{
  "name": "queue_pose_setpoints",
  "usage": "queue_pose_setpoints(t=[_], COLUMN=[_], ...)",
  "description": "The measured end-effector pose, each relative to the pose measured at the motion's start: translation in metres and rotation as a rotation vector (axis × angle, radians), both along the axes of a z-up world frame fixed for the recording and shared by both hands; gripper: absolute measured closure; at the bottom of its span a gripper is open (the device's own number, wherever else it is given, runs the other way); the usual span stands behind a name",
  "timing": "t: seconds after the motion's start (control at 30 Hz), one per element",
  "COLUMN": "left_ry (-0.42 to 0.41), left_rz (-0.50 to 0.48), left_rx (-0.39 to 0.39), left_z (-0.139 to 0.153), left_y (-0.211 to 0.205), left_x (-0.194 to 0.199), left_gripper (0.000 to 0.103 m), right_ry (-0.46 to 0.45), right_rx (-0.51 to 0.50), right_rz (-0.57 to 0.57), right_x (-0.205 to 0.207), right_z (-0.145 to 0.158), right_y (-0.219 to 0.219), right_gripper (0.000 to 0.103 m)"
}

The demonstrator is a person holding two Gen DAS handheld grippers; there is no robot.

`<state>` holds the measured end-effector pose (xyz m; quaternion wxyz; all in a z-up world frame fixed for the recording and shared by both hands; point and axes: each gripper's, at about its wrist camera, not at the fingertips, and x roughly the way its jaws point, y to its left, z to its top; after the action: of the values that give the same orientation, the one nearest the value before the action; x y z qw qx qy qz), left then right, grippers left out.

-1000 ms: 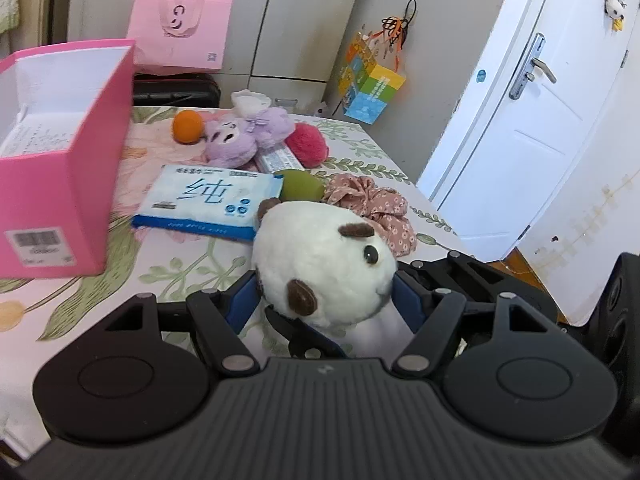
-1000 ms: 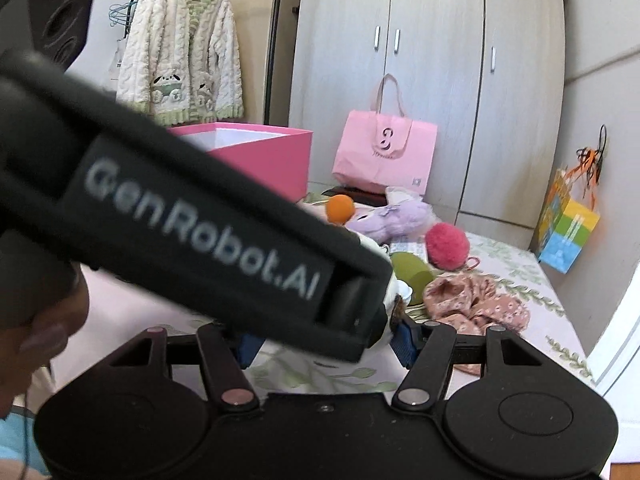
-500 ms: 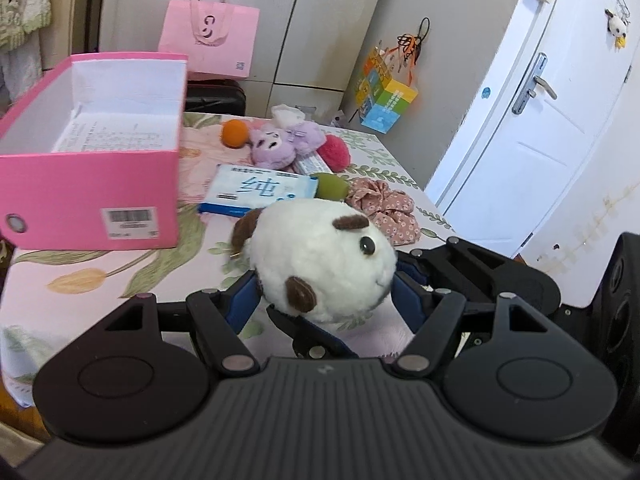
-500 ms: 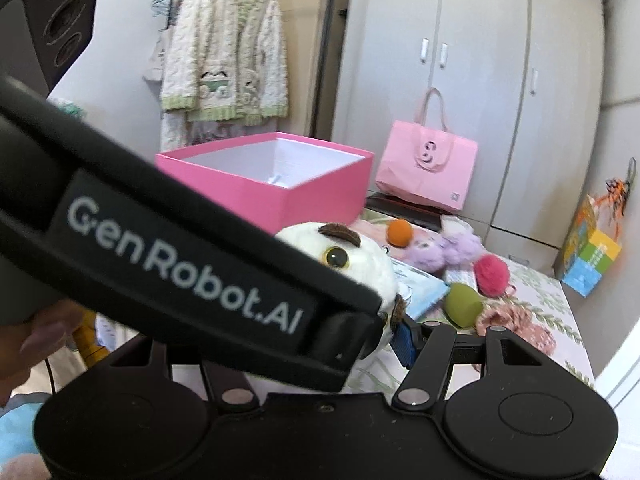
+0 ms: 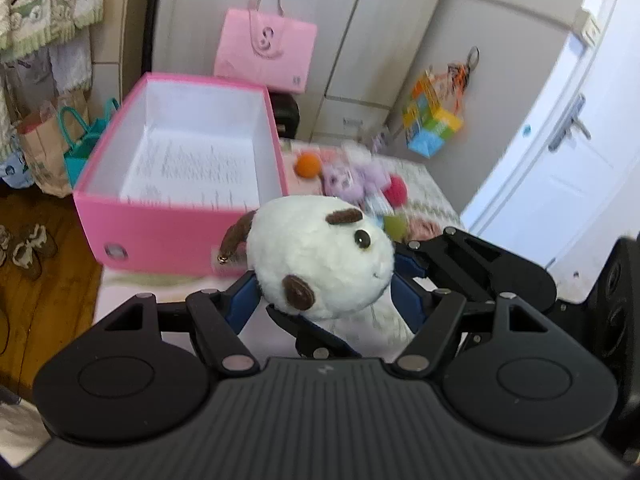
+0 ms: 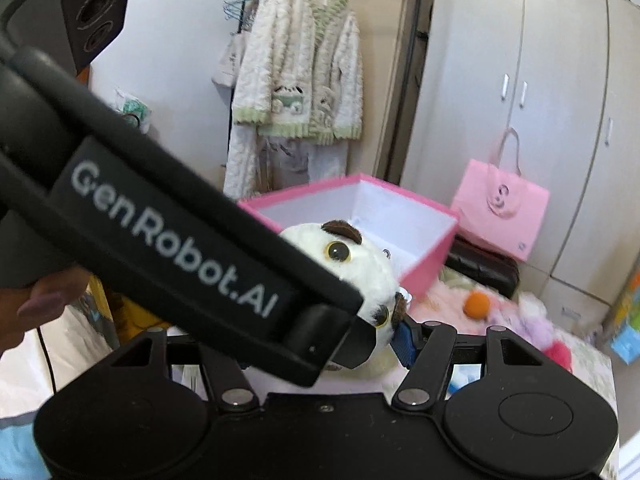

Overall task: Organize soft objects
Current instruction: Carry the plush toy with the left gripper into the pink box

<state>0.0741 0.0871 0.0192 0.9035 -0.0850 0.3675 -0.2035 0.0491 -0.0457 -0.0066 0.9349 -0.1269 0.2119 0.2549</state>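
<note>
My left gripper [image 5: 324,284] is shut on a white plush toy [image 5: 320,256] with brown patches, held in the air in front of the near wall of an open pink box [image 5: 180,216]. In the right wrist view the same plush [image 6: 356,268] sits between the blue pads, with the left gripper's black body crossing in front. My right gripper [image 6: 320,344] is mostly hidden behind it; its right blue pad [image 6: 404,338] touches the plush. An orange ball [image 5: 308,165], a purple plush [image 5: 348,178], a red pom-pom [image 5: 396,190] and a green ball [image 5: 395,227] lie on the floral table beyond.
A pink bag [image 5: 266,54] stands behind the box against the wardrobe. A coloured gift bag [image 5: 430,128] hangs on the right. A white door [image 5: 560,152] is on the right. A knitted cardigan [image 6: 296,76] hangs on a rack. Bags and shoes lie on the wooden floor [image 5: 44,280] on the left.
Both grippers have risen and pulled back with the plush. The pink box now shows from above, with its white inside in view, and the table items look smaller and farther.
</note>
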Motion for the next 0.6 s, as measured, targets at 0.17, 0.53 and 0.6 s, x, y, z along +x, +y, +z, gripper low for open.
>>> queue_pose_setpoints(t=[0.17, 0.53, 0.6], left_ry=[-0.068, -0.102, -0.084], left_rz=[-0.006, 0.031, 0.05], left_rx=[0.011, 0.033, 0.031], left_z=[0.021, 0.019, 0.01], left_y=[0.005, 0.016, 0.021], left_x=[0.033, 0.142, 0.163], left_gripper=[0.032, 0.032, 0.032], right_ry=[-0.059, -0.019, 0.008], right_rx=[0.013, 0.075, 0.07], right_rz=[-0.02, -0.002, 0.008], right_x=[0.026, 0.126, 0.149], right_z=[0.013, 0.008, 0.003], right_y=[0.013, 0.007, 0.019], right_gripper=[0.035, 0.035, 0.035])
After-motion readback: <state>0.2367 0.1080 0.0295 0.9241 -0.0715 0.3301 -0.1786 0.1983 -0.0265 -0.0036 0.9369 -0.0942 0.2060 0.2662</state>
